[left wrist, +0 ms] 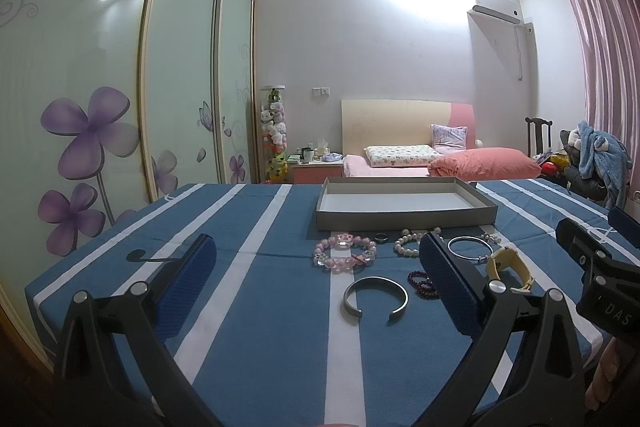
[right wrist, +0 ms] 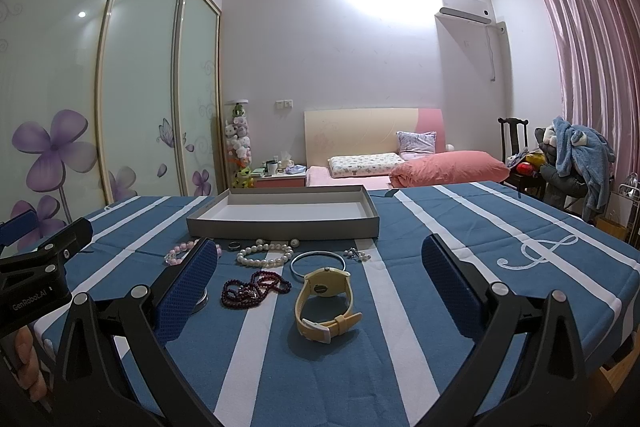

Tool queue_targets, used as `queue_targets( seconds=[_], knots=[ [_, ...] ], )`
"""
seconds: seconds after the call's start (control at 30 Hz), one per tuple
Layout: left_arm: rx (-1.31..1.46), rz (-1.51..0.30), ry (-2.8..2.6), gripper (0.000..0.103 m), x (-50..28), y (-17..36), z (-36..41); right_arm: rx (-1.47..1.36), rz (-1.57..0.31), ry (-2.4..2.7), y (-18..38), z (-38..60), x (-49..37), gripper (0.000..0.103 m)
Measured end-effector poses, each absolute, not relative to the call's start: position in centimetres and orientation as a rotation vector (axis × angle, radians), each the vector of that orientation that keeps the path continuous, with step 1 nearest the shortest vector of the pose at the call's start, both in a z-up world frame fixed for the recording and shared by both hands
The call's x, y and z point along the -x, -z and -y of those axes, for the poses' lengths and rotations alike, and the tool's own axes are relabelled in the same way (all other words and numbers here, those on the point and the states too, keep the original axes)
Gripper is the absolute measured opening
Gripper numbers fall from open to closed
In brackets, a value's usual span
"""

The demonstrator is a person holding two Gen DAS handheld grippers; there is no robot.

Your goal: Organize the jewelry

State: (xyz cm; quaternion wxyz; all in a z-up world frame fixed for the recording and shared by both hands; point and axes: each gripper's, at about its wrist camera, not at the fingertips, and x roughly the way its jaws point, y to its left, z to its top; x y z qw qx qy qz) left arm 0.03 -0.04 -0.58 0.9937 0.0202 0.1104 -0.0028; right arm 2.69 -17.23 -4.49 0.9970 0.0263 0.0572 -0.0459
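Both pairs of jaws were held wide apart above the near edge of the table (left wrist: pixel 248 307), and nothing was gripped; the tray (left wrist: pixel 404 217) at the far side was seen without any jewelry inside, so the first pick was judged to be the step in hand.

Furthest left, the left gripper (left wrist: pixel 316 287) was pointed at the open metal cuff (left wrist: pixel 375 295), which lay flat just in front of it. Behind the cuff the pink bead bracelet (left wrist: pixel 346 254) was found. The cuff was judged rigid and smooth, so it should be closed on across its band, not across the gap, and lifted without hurry.

Toward the middle, the dark red bead string (right wrist: pixel 254 289) and the pearl bracelet (right wrist: pixel 264 254) were lying close together, with a small ring (right wrist: pixel 235 245) near the tray wall. Loose strands were likely to trail, so neighbours might be dragged.

To the right, the thin bangle (right wrist: pixel 318 264) was touched by the cream watch (right wrist: pixel 324 303), which stood between the jaws of the right gripper (right wrist: pixel 320 291). The watch case was best grasped, not the strap.
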Motion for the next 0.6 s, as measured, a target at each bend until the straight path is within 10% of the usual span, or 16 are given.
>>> queue_targets(
  seconds=[0.6],
  knots=[
    [-0.04,-0.224,0.005,0.099,-0.34,0.91,0.36,-0.053,-0.117,0.092,4.5,17.21,-2.74,0.101]
  ],
)
